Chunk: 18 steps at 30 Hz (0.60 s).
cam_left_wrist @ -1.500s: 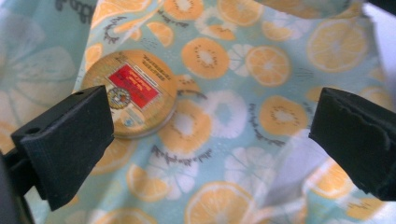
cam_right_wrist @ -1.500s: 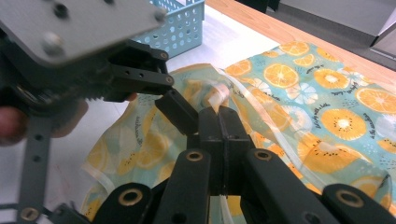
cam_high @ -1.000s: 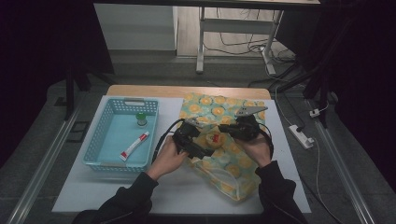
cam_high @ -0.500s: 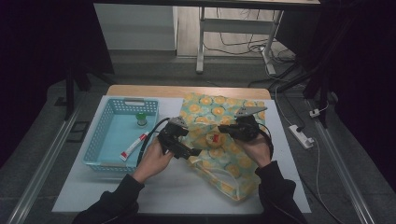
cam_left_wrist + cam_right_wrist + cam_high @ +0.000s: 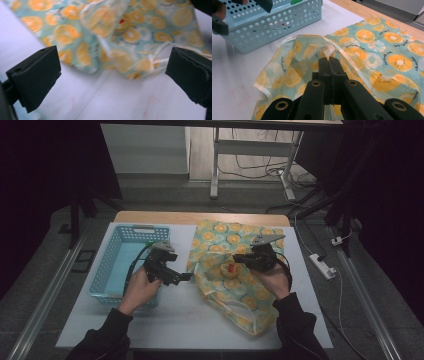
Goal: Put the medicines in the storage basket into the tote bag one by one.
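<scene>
Item: packing a patterned bag, mouth being held open.

Right tool (image 5: 239, 260): clenched on the rim of the bag (image 5: 235, 285), its jaws pressing together on a fold of the white-edged hem, as the right gripper view is showing (image 5: 329, 58). The hand is staying where it was a second ago, keeping the mouth lifted. A small round thing with a red mark (image 5: 230, 268) is lying just beside this tool's tip, apparently inside the opening; what it is cannot be told.

Left tool (image 5: 175, 276): released, jaws standing wide with nothing between them (image 5: 110, 82). A second ago it was working at the bag's mouth, close to the right tool; now it is sitting apart from the cloth, over the bare white counter (image 5: 200, 320) between bag and basket. The bag's edge and drawstring loops are lying just beyond its pads (image 5: 37, 77).

Beyond the left tool: a pale blue perforated basket (image 5: 107, 270), with a green thing (image 5: 297, 2) showing over its rim in the right gripper view.

Reading: the left tool is most likely travelling to the basket for the next thing to pack while the right one keeps the bag open. The grip on the hem is the point to watch; a slack rim would close the opening.
</scene>
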Tool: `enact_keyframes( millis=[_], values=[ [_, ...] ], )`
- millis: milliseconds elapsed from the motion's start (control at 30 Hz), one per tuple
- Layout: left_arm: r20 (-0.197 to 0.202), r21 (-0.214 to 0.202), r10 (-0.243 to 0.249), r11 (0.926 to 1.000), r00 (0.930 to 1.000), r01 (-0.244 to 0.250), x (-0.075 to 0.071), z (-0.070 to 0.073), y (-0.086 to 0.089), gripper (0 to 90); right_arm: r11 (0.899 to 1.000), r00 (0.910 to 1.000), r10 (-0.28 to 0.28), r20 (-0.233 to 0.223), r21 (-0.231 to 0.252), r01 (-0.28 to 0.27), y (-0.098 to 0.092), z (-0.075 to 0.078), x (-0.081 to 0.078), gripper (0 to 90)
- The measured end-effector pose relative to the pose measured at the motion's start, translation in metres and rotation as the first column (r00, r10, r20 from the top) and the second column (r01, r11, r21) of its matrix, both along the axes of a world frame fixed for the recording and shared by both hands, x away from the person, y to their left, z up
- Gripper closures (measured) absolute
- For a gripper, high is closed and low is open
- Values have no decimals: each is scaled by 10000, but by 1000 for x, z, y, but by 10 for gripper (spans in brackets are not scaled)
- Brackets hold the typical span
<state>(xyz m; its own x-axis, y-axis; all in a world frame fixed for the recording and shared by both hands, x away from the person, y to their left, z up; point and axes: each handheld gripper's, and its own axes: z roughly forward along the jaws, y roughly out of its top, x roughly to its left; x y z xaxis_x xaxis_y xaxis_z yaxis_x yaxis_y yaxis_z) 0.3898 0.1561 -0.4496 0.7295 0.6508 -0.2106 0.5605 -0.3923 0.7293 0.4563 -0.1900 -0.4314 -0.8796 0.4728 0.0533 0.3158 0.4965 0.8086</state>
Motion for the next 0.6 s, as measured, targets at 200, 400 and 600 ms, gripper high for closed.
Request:
enact_keyframes(
  millis=[200,400,600],
  values=[
    [-91,72,562,9984,9984,-562,-3,-2,23,0,10000,10000,33,-33,-38,-33,1,-1,0,900],
    [-248,398,1200,9921,9925,-1190,-3,-7,47,0,10000,10000,49,-25,-46,-49,2,-1,0,900],
    [-370,881,2075,9751,9775,-2037,-3,-12,72,0,10000,10000,38,-29,-48,-38,1,-1,0,900]
  ],
)
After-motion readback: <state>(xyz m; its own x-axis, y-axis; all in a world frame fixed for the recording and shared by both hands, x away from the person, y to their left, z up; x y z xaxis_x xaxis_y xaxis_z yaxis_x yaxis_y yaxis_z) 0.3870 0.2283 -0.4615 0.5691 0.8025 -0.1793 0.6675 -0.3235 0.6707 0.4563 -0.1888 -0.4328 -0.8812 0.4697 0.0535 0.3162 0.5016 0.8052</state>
